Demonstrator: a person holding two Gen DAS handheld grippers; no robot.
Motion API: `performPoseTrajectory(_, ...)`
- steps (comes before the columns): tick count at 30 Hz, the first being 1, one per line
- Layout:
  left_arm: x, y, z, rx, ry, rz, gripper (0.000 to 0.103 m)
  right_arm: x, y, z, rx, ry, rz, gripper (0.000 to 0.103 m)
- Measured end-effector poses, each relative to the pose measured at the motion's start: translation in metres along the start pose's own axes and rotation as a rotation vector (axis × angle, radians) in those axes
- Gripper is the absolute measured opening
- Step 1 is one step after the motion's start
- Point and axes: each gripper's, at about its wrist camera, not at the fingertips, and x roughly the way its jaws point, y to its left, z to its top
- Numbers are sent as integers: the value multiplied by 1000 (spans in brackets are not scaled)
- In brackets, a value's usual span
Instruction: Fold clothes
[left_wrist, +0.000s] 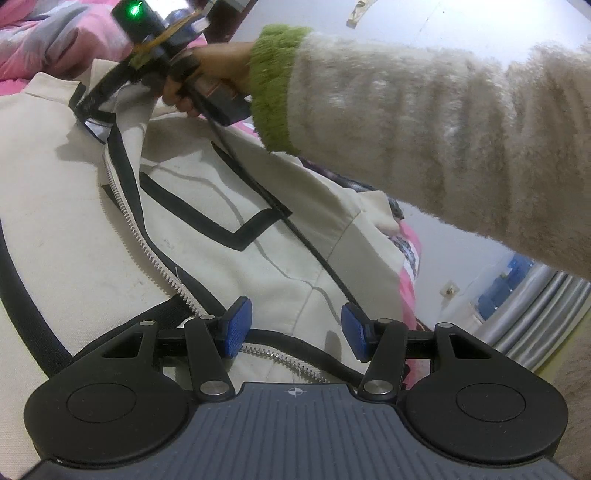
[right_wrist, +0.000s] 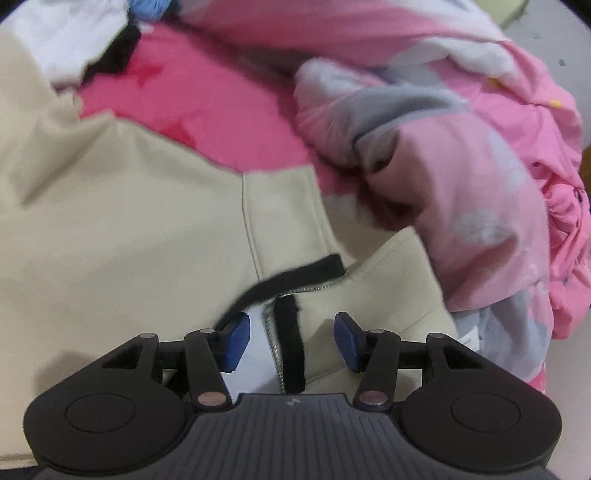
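Beside the cream jacket, pink bedding crowds both half-open, empty grippers' fingers.

1. The cream jacket ran off the left wrist view at nine o'clock and under the gripper body at six, so its hem and left sleeve could not be seen.
2. The fuzzy sleeve was cut off at three o'clock; the person beyond it stayed out of frame.
3. The hand and the device it held at eleven o'clock were smeared; that device's fingertips were buried in the jacket's collar.
4. In the right wrist view, the pink bedding and the white and blue cloth at eleven o'clock were too blurred to identify.
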Motion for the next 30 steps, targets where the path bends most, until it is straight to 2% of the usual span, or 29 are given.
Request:
performPoseTrajectory(3, 1, 0, 1, -3, -1, -3, 54, 5, -7, -5, 54, -7, -5, 51)
performPoseTrajectory(5, 2, 0, 1, -4, -3, -5, 54, 6, -15, -8, 113, -18, -9, 21)
performPoseTrajectory(10, 1, 1, 2, -4, -4, -8, 54, -6, -39, -22, 316, -92, -3, 12)
performPoseTrajectory(11, 1, 1, 2, -4, -5, -8, 54, -12, -45, -26, 373, -121, 5, 11)
performPoseTrajectory(16, 3, 1, 1, 0, -6, -6, 55, -59, -79, -33, 615, -357, 162, 11)
performPoseTrajectory(20, 2, 1, 2, 3, -6, -4, 55, -72, -88, -16, 682, -463, 232, 11)
performPoseTrajectory(24, 1, 2, 2, 5, -7, -4, 55, -61, -84, 10, 674, -473, 278, 11)
performPoseTrajectory(30, 0, 3, 1, 6, -10, -2, 55, -12, -54, 32, 593, -380, 301, 11)
